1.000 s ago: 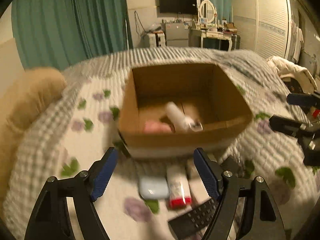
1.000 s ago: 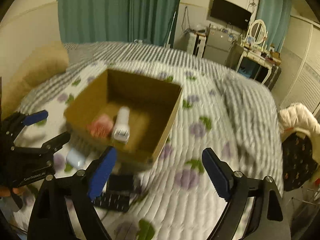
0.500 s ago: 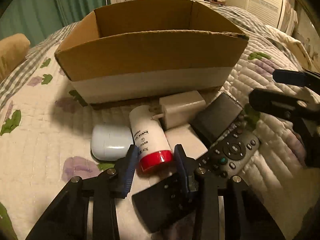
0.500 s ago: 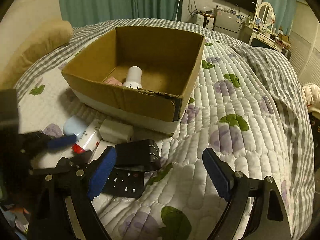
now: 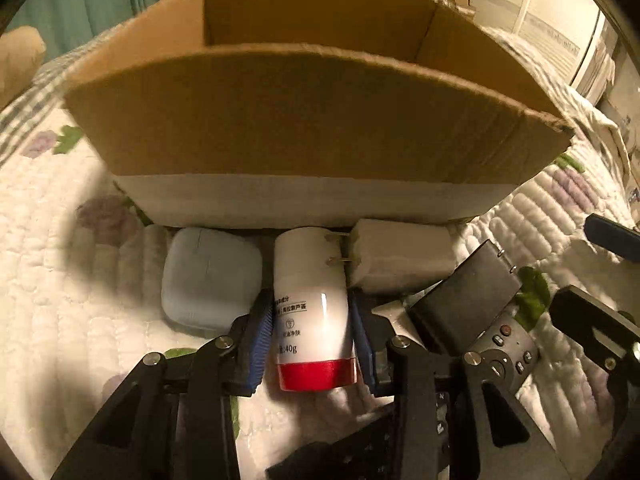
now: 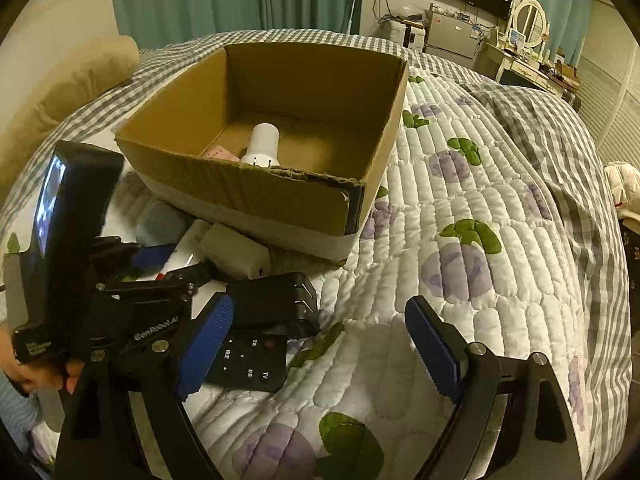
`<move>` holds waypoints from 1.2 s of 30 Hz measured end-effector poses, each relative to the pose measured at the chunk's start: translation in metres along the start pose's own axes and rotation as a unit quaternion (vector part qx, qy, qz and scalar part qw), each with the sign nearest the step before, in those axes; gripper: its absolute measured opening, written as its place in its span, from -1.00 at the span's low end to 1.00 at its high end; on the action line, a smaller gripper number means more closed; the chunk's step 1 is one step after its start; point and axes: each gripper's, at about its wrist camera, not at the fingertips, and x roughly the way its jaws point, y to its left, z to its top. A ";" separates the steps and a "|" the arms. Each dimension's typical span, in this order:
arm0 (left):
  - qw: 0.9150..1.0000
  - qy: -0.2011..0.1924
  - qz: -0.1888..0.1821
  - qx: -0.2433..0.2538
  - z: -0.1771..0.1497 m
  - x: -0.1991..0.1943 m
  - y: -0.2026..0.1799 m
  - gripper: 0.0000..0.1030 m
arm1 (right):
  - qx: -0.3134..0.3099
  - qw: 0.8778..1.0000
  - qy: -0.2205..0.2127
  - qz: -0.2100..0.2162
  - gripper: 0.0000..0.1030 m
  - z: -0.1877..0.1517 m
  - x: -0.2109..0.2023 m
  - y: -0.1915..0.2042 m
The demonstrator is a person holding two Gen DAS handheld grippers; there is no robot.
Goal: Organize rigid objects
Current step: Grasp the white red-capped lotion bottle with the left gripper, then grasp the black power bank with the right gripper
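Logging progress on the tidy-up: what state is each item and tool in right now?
Left tool: closing around the white bottle, which lies flat.
Right tool: open, empty.
Cardboard box: open-topped, partly filled.
Black charger: lying on the remote.
White charger: prongs against bottle.

A cardboard box (image 5: pixel 312 120) is set on a quilted bed (image 6: pixel 460 216). Before its near wall, left to right, are laid a case (image 5: pixel 210 276), a bottle (image 5: pixel 312 304) and a charger (image 5: pixel 400 256); a remote (image 5: pixel 500 344) is placed rightmost.
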 end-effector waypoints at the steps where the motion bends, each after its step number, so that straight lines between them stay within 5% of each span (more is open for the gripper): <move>1: 1.000 -0.005 0.006 -0.001 -0.001 -0.004 0.003 -0.29 | 0.001 1.000 0.000 0.002 0.71 0.000 0.000 0.000; 6: 0.999 -0.046 0.025 -0.005 -0.016 -0.043 0.009 -0.30 | -0.005 1.000 0.013 0.011 0.71 0.003 0.006 0.002; 12: 0.998 -0.048 0.044 -0.012 -0.019 -0.056 0.023 -0.30 | -0.035 0.997 0.060 0.019 0.71 0.010 0.028 0.020; 22: 0.997 -0.053 0.046 -0.031 -0.021 -0.053 0.022 -0.30 | -0.077 0.986 0.140 -0.037 0.70 0.013 0.075 0.048; 25: 0.997 -0.054 0.043 -0.034 -0.022 -0.055 0.024 -0.30 | -0.075 0.986 0.142 -0.037 0.59 0.015 0.080 0.051; 26: 0.997 -0.056 0.042 -0.034 -0.021 -0.055 0.025 -0.30 | -0.076 0.986 0.145 -0.018 0.30 0.015 0.081 0.052; 36: 0.996 -0.085 0.020 -0.025 -0.022 -0.083 0.020 -0.30 | -0.055 0.996 0.062 0.031 0.31 0.013 0.028 0.041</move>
